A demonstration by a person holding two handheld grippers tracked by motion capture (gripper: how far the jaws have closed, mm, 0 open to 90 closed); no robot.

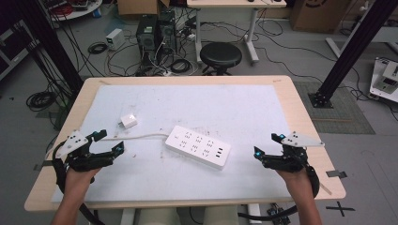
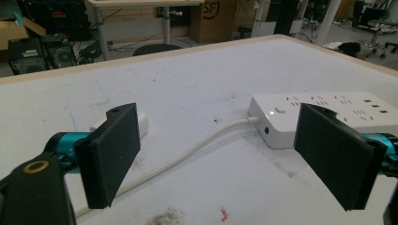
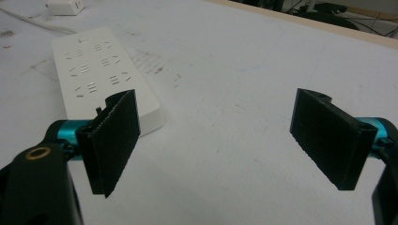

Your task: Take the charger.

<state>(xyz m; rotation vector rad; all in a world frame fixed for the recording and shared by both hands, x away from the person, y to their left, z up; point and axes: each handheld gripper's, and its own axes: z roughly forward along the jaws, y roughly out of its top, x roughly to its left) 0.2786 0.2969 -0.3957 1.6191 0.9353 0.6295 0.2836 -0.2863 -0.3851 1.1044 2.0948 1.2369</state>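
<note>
A white power strip point(image 1: 198, 146) lies flat near the middle of the white mat, also seen in the left gripper view point(image 2: 328, 115) and the right gripper view point(image 3: 101, 70). Its white cable point(image 1: 136, 137) runs left towards the table edge. A small white charger block point(image 1: 128, 121) sits just beyond the cable. My left gripper point(image 1: 107, 141) rests at the near left, open, nothing between its jaws, and the cable point(image 2: 187, 154) passes in front of them. My right gripper point(image 1: 268, 144) is at the near right, open and empty, a short way right of the strip.
The white mat point(image 1: 197, 108) covers most of the wooden table point(image 1: 300, 112). Beyond the far edge stand a black stool point(image 1: 220, 56), computer towers point(image 1: 155, 33) and tangled floor cables. Black frame posts rise at both sides.
</note>
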